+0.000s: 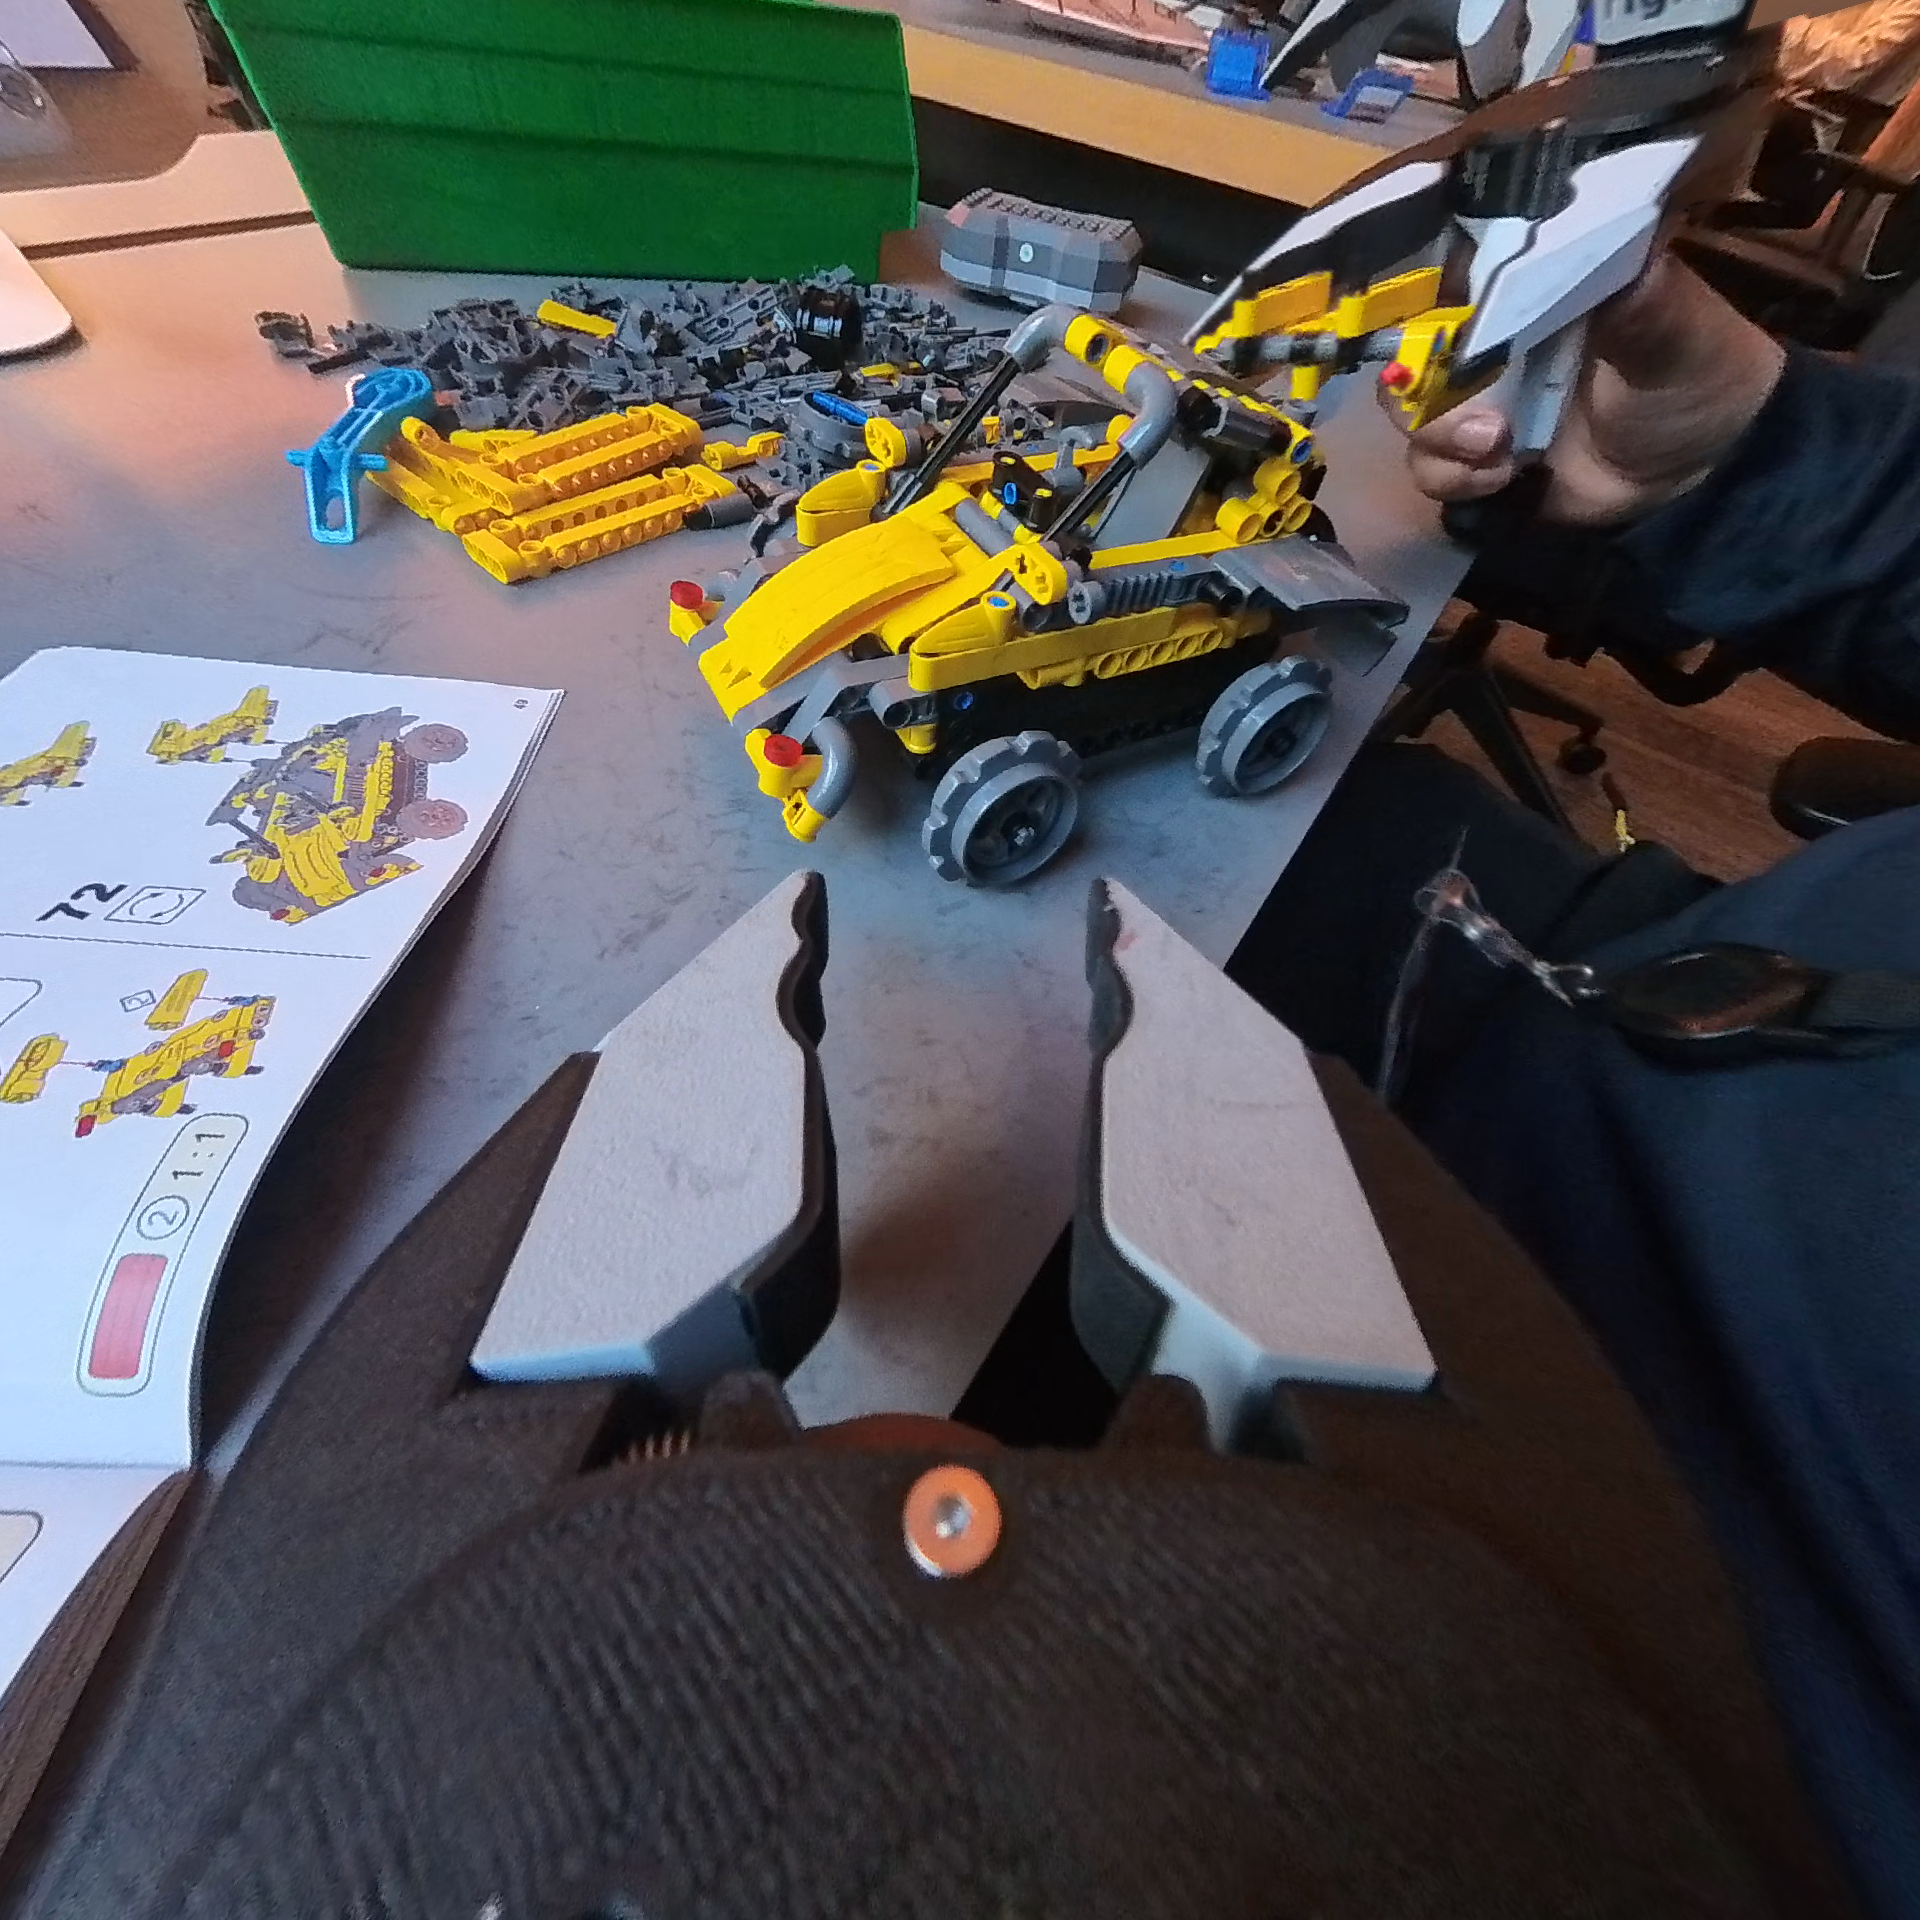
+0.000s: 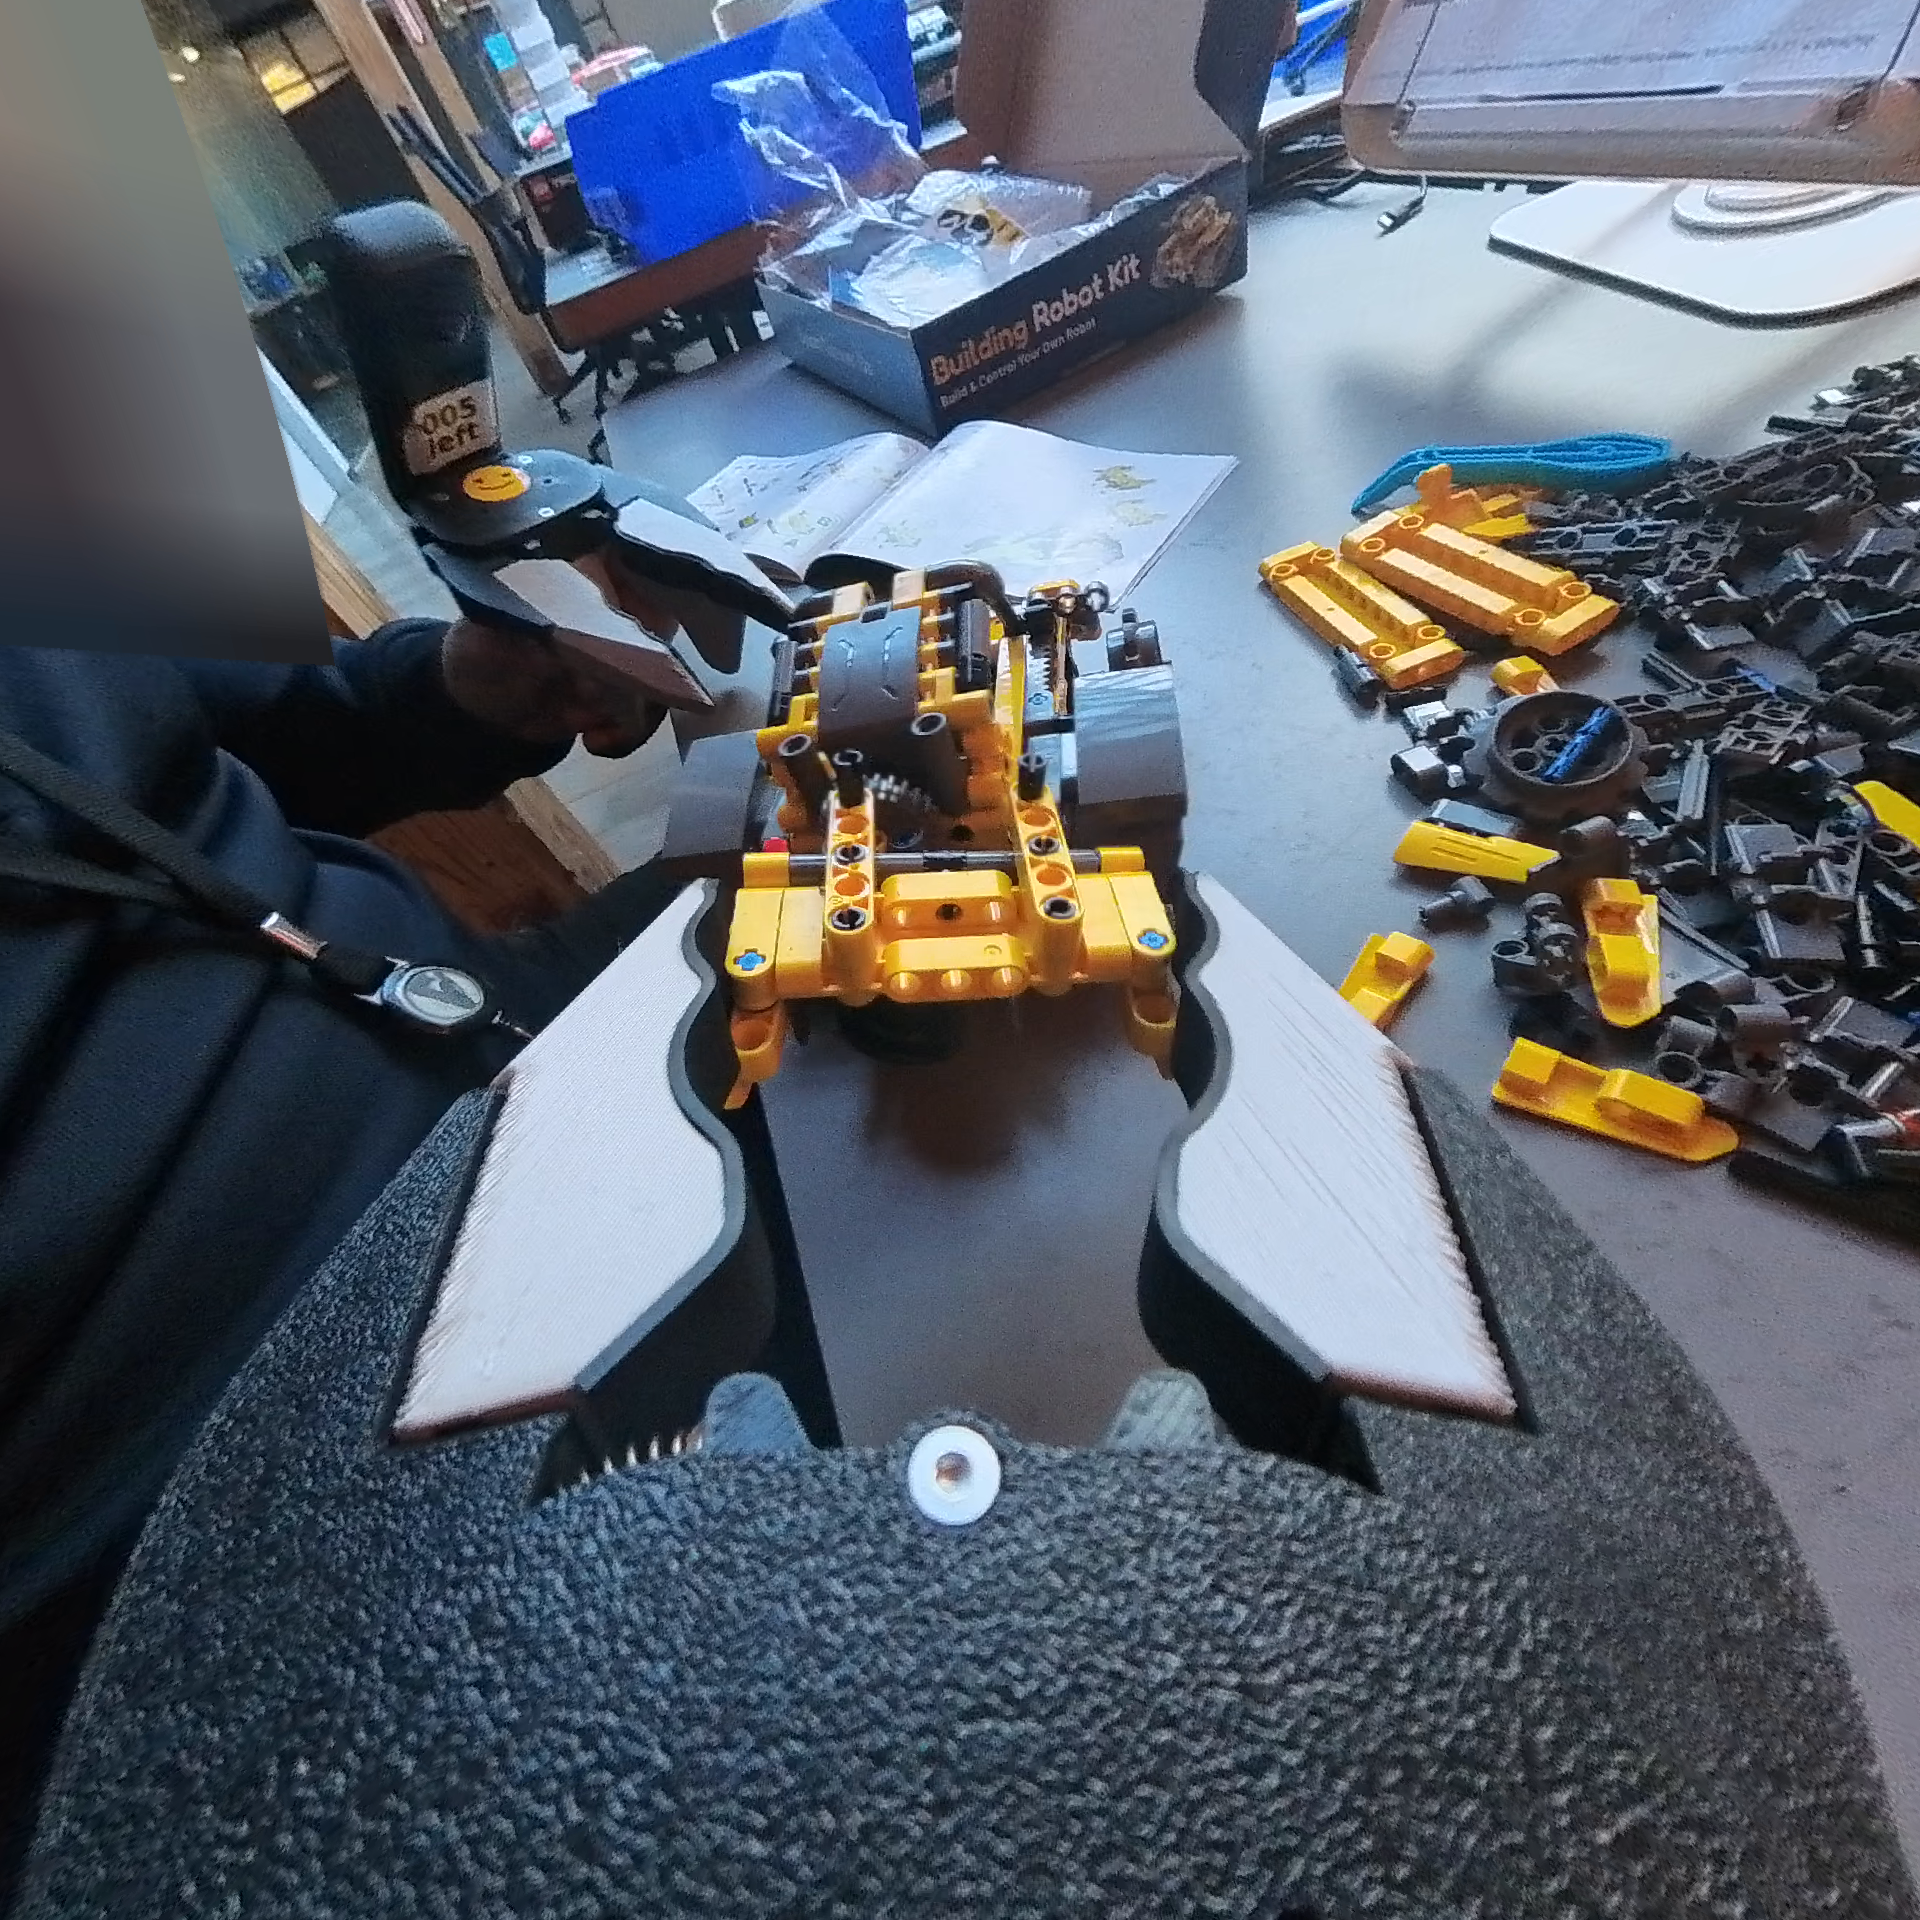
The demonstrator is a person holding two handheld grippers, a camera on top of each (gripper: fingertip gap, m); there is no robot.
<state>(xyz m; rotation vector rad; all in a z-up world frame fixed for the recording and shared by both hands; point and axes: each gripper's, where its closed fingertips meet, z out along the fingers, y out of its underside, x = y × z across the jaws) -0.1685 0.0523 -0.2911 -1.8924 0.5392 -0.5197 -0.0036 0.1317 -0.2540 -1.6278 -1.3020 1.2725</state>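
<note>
One grey table (image 1: 582, 831) carries one green bin (image 1: 582, 135), one open instruction booklet (image 1: 208, 883), one yellow brick car (image 1: 997, 634) near its edge; the right gripper (image 2: 951, 940) clamps one yellow subassembly (image 2: 940, 935); the left gripper (image 1: 956, 904) hovers empty, jaws moderately apart, before the car's two visible grey wheels (image 1: 1003, 805).

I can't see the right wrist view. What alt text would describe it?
The right tool grips a yellow brick assembly above a dark table, in front of a toy car. Loose bricks lie right; the left tool and an open booklet sit beyond.
</note>
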